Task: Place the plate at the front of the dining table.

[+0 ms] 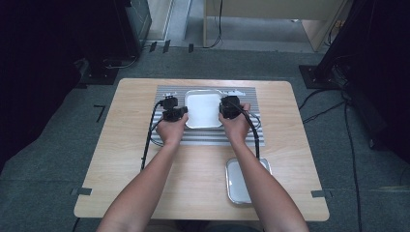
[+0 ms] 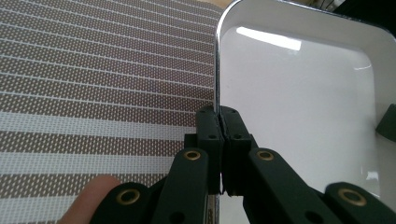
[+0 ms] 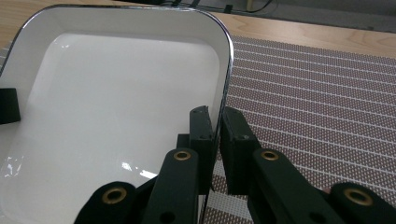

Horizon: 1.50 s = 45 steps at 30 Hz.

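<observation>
A white rectangular tray (image 1: 203, 110) with a chrome rim sits over a striped placemat (image 1: 208, 136) at the table's far middle. My left gripper (image 1: 183, 112) is at the tray's left side. In the left gripper view the tray (image 2: 299, 102) fills the right half, and my left gripper (image 2: 219, 122) is shut on its thin rim. My right gripper (image 1: 223, 110) is at the tray's right side. In the right gripper view my right gripper (image 3: 218, 122) straddles the rim of the tray (image 3: 116, 102), with a narrow gap beside the outer pad. The tray holds nothing.
A smaller metal tray (image 1: 239, 181) lies near the table's front right, partly under the right forearm. The placemat (image 2: 102, 84) (image 3: 317, 93) stretches out on both sides of the white tray. Cables trail from both grippers across the table.
</observation>
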Each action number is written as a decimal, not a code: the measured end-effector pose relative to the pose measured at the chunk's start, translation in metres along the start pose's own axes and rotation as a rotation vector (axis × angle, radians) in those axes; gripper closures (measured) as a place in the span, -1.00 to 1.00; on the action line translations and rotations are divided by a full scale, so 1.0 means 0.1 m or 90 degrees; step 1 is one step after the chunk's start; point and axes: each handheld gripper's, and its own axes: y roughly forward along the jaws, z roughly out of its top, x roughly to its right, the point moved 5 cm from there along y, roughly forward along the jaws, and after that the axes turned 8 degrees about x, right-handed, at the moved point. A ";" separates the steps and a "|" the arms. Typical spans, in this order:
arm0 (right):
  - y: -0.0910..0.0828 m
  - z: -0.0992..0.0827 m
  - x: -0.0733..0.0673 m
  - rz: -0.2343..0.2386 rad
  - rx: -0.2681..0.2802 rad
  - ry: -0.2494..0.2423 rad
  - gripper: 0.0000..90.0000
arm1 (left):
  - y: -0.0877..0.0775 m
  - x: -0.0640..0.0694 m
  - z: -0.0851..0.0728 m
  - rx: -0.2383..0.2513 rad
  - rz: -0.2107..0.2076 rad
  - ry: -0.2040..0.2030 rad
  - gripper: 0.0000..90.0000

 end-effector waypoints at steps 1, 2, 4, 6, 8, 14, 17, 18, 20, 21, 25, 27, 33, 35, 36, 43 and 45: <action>0.00 0.00 0.00 0.000 0.000 0.000 0.88 | 0.00 0.00 0.00 0.000 0.000 0.000 0.98; 0.06 -0.01 0.01 -0.005 -0.007 0.003 0.88 | 0.06 -0.01 0.02 -0.006 0.005 0.001 0.98; 0.08 -0.01 0.02 -0.004 -0.008 0.006 0.88 | 0.09 -0.02 0.03 -0.009 0.007 0.001 0.97; 0.12 0.01 0.03 -0.003 -0.011 0.005 0.88 | 0.14 -0.02 0.06 -0.015 0.013 0.002 0.97; 0.16 0.05 0.04 -0.003 -0.013 0.003 0.88 | 0.18 -0.01 0.11 -0.012 0.015 0.006 0.97; 0.27 0.11 0.10 0.010 -0.007 0.001 0.88 | 0.27 -0.03 0.18 -0.017 0.017 0.005 0.97; 0.36 0.06 0.10 0.023 -0.018 -0.003 0.85 | 0.34 -0.09 0.17 -0.033 0.016 0.001 0.97; 0.38 0.04 0.11 0.024 -0.022 0.001 0.85 | 0.35 -0.10 0.18 -0.037 0.016 0.003 0.97; 0.41 0.01 0.12 0.029 -0.027 0.012 0.84 | 0.37 -0.10 0.19 -0.039 0.020 0.009 0.98; 0.41 0.01 0.12 0.029 -0.027 0.012 0.84 | 0.37 -0.10 0.19 -0.039 0.020 0.009 0.98; 0.46 -0.01 0.14 0.036 -0.033 0.036 0.85 | 0.40 -0.12 0.20 -0.053 0.014 0.001 0.98; 0.47 -0.02 0.14 0.041 -0.033 0.032 0.83 | 0.41 -0.15 0.18 -0.066 0.016 0.000 0.95; 0.50 -0.07 0.13 0.077 -0.036 0.033 0.76 | 0.42 -0.17 0.16 -0.089 -0.013 -0.024 0.55; 0.51 -0.09 0.13 0.081 -0.040 0.039 0.74 | 0.42 -0.17 0.14 -0.098 -0.016 -0.020 0.51; 0.53 -0.12 0.15 0.093 -0.040 0.050 0.65 | 0.41 -0.17 0.14 -0.099 -0.021 -0.008 0.45; 0.45 -0.05 0.29 0.132 -0.018 0.129 0.47 | 0.31 -0.31 0.21 -0.098 -0.016 -0.014 0.23; 0.43 -0.04 0.32 0.129 -0.015 0.139 0.53 | 0.30 -0.33 0.21 -0.091 -0.017 -0.019 0.24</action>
